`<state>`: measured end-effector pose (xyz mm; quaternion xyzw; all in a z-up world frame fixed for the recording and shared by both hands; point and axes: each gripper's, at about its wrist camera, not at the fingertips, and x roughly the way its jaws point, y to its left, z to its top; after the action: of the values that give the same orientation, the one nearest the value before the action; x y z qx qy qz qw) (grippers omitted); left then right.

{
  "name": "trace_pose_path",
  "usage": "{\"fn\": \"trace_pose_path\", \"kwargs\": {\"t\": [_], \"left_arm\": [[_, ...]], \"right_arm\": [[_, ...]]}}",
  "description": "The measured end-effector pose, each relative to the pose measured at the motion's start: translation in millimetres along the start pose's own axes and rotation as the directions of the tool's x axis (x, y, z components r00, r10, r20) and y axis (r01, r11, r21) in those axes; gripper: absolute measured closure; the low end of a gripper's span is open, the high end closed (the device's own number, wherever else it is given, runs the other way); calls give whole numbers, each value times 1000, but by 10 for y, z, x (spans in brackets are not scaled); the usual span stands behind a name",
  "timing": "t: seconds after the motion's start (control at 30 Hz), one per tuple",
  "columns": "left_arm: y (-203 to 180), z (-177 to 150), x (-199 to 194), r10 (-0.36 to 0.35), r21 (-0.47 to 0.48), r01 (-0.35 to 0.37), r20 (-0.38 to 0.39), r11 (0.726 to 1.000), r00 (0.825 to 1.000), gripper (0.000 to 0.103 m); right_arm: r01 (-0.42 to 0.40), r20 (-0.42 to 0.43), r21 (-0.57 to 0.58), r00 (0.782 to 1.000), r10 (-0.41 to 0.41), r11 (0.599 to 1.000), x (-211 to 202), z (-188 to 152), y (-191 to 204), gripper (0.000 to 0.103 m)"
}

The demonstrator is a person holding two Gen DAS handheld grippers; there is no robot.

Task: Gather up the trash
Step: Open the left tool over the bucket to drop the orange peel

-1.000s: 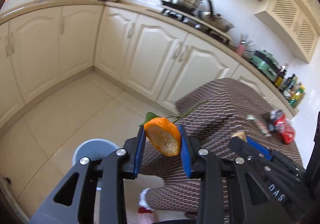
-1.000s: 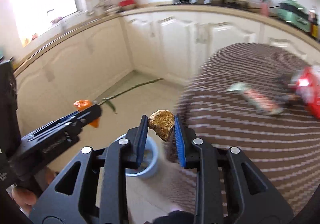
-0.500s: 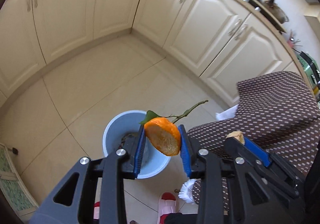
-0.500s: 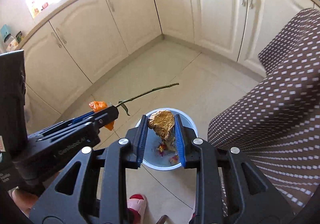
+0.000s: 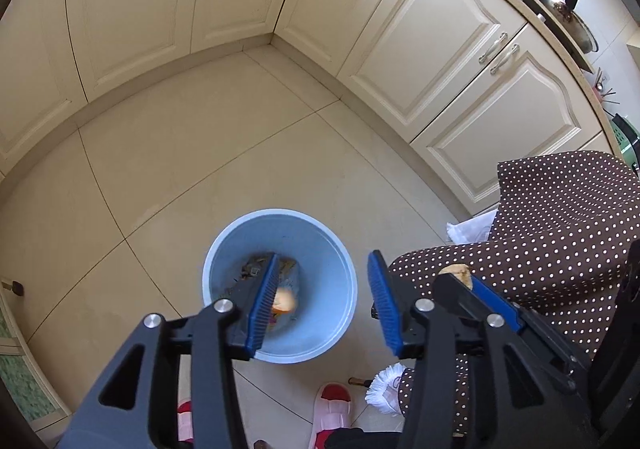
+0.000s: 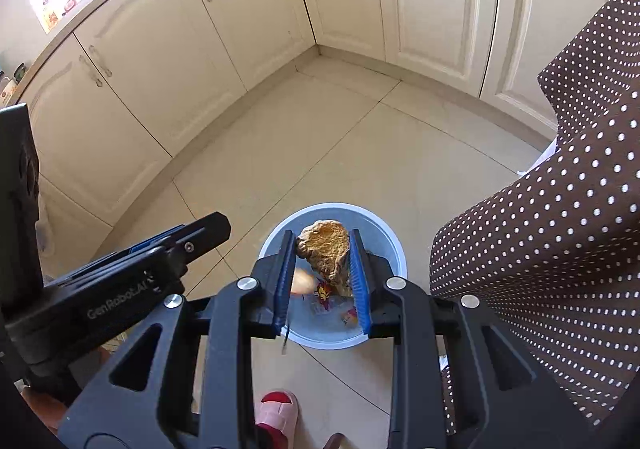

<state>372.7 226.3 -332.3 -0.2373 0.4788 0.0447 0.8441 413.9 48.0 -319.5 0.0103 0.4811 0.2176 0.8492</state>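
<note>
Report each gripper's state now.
Left gripper: open, empty, above the bin.
Right gripper: shut on a brown scrap.

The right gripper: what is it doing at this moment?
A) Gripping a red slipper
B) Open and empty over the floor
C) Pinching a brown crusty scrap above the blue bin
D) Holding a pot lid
C: the right gripper has its blue pads closed on a brown crusty scrap, directly over the blue bin.
</note>
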Motion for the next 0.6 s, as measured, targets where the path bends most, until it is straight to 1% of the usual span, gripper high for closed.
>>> {"fn": "trace_pose_path", "kwargs": {"t": [0.2, 0.6], "left_arm": [[99, -16, 3, 14, -17, -14, -7, 1000, 1000, 57], [188, -7, -38, 15, -39, -15, -6, 999, 1000, 57]], "right_arm": [[-2, -5, -3, 1000, 2, 1000, 36, -1, 42, 77], [-5, -4, -15, 1000, 5, 1000, 73, 11, 149, 77]]}}
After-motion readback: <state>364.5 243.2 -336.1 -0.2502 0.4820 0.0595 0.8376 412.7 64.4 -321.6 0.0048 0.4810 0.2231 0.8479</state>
